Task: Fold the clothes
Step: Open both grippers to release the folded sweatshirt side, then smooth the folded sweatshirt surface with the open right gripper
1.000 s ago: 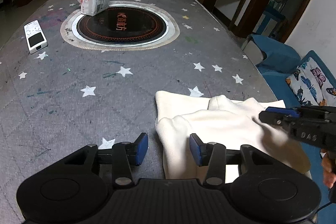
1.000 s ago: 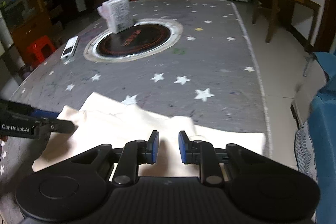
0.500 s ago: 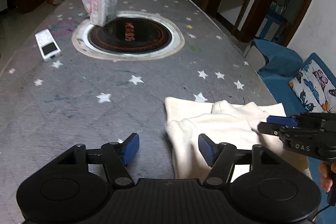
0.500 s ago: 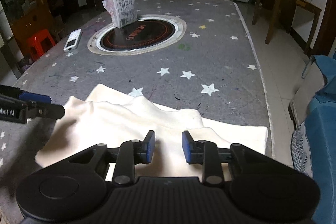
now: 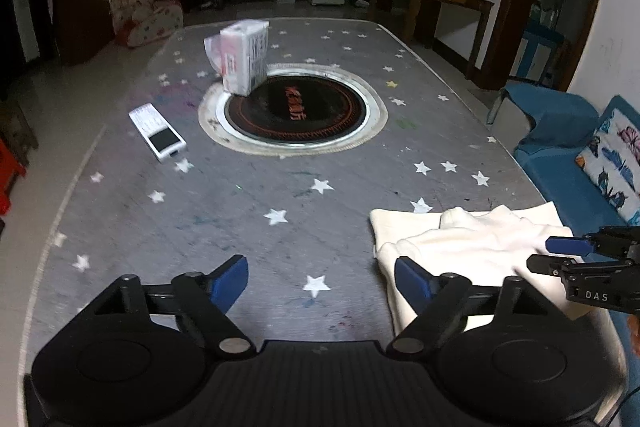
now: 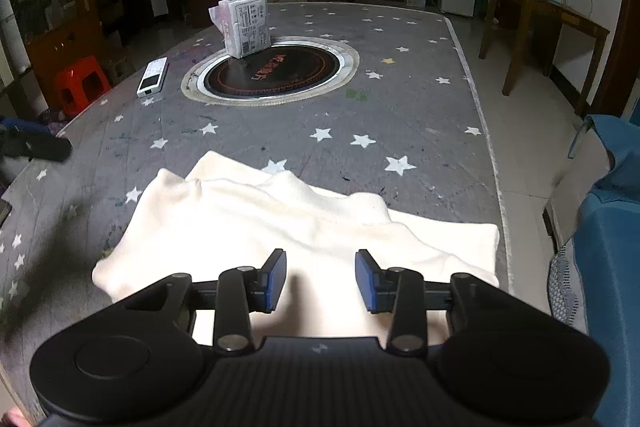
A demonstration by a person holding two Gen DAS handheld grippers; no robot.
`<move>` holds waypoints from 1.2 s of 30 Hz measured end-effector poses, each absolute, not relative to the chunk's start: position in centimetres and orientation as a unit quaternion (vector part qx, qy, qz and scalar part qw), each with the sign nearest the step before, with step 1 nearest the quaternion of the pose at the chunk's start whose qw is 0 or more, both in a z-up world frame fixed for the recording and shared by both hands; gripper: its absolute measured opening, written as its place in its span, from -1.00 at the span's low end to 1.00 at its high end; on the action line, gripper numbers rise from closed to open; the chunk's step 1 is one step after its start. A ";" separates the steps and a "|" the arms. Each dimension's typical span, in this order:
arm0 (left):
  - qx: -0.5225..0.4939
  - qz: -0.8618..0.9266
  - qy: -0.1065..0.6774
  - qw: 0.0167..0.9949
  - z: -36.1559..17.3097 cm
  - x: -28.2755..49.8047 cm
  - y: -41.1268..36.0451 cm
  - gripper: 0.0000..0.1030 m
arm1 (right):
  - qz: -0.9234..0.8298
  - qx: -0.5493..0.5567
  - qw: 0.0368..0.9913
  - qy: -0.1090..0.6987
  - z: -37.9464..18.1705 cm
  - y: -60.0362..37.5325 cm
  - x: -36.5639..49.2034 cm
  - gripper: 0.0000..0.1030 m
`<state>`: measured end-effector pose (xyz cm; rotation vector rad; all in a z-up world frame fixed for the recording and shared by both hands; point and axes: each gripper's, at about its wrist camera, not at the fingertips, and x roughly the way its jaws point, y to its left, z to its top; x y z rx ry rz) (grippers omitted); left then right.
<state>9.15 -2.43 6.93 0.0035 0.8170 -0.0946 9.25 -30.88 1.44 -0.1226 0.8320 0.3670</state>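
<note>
A cream-white garment (image 6: 256, 223) lies folded on the grey star-patterned table (image 6: 400, 115), near its front right corner. In the left wrist view the same garment (image 5: 472, 243) sits to the right of my left gripper (image 5: 322, 277), which is wide open above bare tablecloth with nothing between its blue pads. My right gripper (image 6: 320, 277) hovers over the near part of the garment, open and holding nothing. It also shows from the side as the right gripper (image 5: 560, 255) at the right edge of the left wrist view, over the cloth.
A round black induction plate (image 5: 294, 109) is set into the table's middle, with a white packet (image 5: 240, 61) standing at its far left rim. A white remote (image 5: 158, 137) lies left of it. A blue sofa (image 6: 608, 227) flanks the table's right side; a red stool (image 6: 78, 85) stands at left.
Both grippers opened wider and let go of the garment. The left gripper pulled back and to the left off the cloth. The garment now lies flatter on the table.
</note>
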 end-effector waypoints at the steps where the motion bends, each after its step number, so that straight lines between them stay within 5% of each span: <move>1: 0.011 -0.045 0.393 0.919 7.2 8.9 -2.5 0.79 | 0.177 -0.060 0.896 0.402 1.4 -30.9 9.0 -0.23; 36: -0.020 -0.092 0.402 0.911 0.6 7.3 -9.0 0.89 | 0.122 -0.063 0.904 0.404 -1.4 -33.2 3.2 -0.21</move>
